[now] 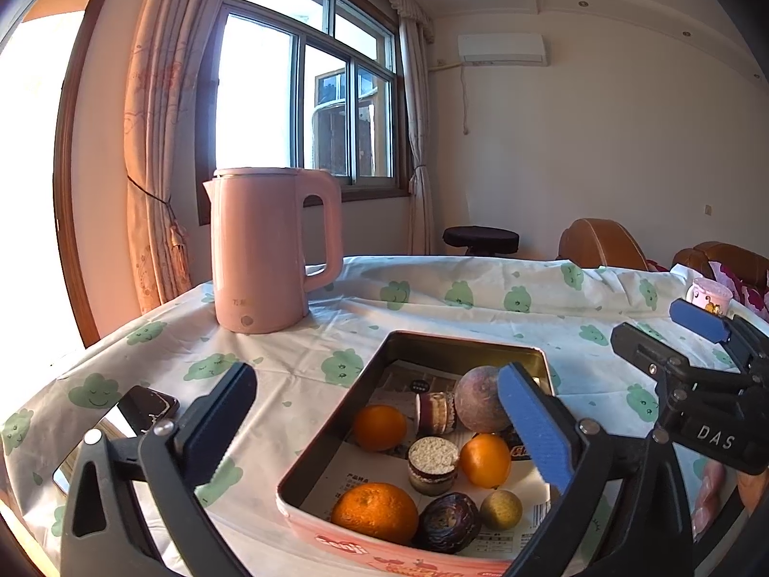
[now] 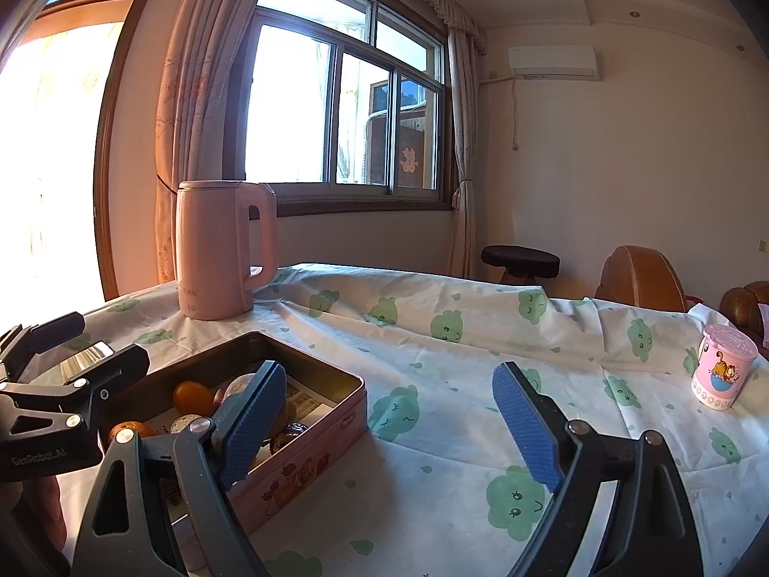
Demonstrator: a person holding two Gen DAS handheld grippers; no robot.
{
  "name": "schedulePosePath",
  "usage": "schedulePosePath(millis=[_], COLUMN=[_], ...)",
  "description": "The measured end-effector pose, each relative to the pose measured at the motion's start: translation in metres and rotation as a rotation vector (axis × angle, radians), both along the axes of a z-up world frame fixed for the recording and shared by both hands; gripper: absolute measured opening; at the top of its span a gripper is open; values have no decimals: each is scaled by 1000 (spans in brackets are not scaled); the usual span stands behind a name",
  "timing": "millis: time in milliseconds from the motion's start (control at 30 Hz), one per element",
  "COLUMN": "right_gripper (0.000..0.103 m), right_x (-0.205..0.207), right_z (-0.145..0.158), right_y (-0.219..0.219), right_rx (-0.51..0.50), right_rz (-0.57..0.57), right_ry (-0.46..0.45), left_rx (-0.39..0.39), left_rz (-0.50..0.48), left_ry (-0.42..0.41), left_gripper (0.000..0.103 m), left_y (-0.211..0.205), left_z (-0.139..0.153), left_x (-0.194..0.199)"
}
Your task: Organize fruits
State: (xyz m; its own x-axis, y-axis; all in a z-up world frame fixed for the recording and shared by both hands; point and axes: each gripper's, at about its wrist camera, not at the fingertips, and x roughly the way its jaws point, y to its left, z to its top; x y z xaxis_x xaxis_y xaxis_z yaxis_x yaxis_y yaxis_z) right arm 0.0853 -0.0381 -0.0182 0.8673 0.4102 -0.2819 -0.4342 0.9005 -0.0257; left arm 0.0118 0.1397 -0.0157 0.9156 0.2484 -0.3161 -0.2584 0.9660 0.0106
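Both hand-held grippers are spread, empty: left hand-held gripper over the tin holding oranges; right hand-held gripper over bare worktop beside the tin's right edge.

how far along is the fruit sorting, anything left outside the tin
Mostly done, it seems: three oranges, including the nearest one, sit in the tin with other fruit and two small round jars. In hand: nothing; the left gripper and right gripper are both open and empty. Left: no loose fruit shows on the tablecloth; only the kettle and a pink cup stand outside.
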Motion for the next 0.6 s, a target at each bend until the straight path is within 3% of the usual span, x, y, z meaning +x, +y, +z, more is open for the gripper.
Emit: schedulePosePath(millis=[600], right_gripper=[89], right_x=[-1], right_z=[0], right_y=[0], right_rx=[-3], right_rz=[-6], right_ry=[-5], left_rx=[13], left_rz=[1], left_ry=[-11], left_gripper=[103], left_y=[-3], left_z=[0], left_x=[-2])
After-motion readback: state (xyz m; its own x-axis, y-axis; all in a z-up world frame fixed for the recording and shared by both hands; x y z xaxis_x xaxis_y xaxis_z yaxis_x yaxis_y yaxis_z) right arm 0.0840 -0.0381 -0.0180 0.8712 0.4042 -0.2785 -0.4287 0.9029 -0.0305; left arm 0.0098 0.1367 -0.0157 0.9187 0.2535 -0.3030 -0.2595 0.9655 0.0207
